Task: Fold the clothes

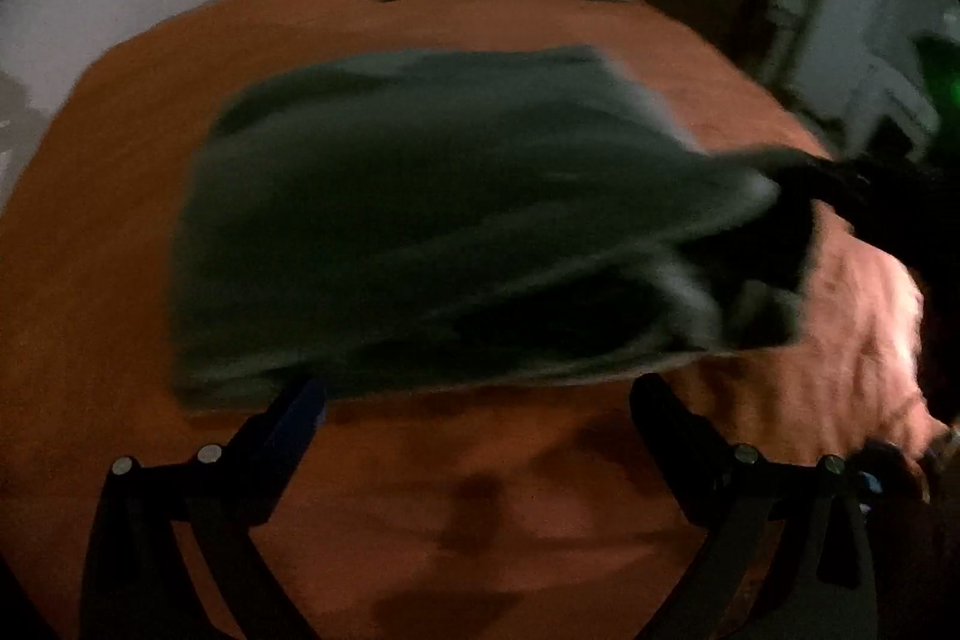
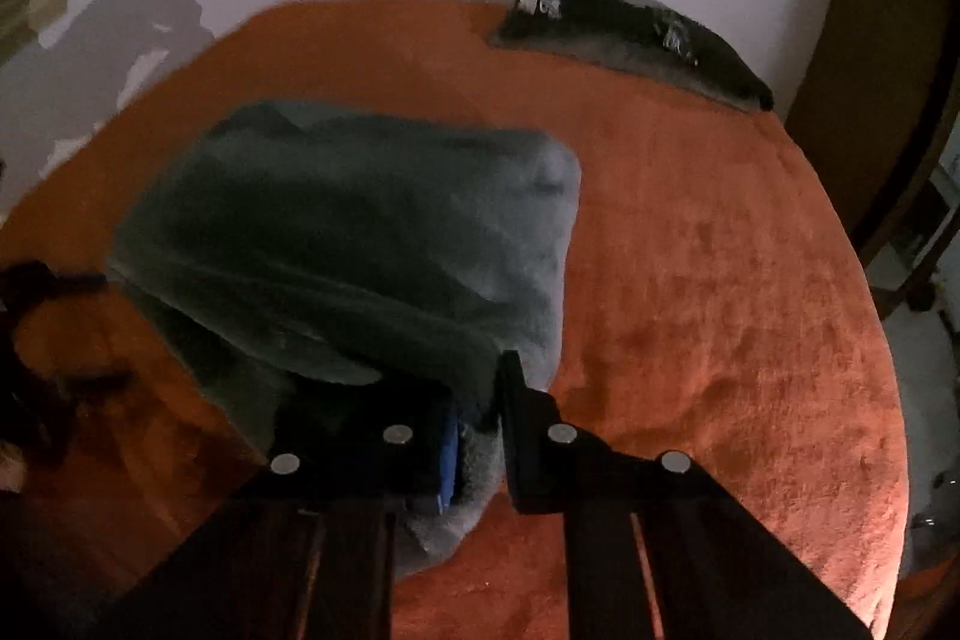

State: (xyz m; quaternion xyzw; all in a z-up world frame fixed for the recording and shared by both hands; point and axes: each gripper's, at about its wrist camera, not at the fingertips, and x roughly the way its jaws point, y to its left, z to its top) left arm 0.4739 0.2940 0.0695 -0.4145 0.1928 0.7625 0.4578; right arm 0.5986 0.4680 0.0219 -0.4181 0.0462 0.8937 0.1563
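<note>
A: What's in shot?

B: Dim room, orange plush bed (image 2: 720, 280). Dark green garment (image 1: 420, 220) lies mid-frame, looks part-folded, w/ its right corner lifted. Another dark garment (image 2: 630, 34) sits folded at upper right, by the wall.

A: And the tongs?

B: Right tongs (image 2: 480, 430) nearly closed, pinching the green garment's near corner. Left tongs (image 1: 477, 394) spread wide, holding nothing, at the garment's near edge.

A: Which step?

B: Prob. mid-fold. Next likely needs the corner carried across and laid flat. Frames are blurry, so unsure.
</note>
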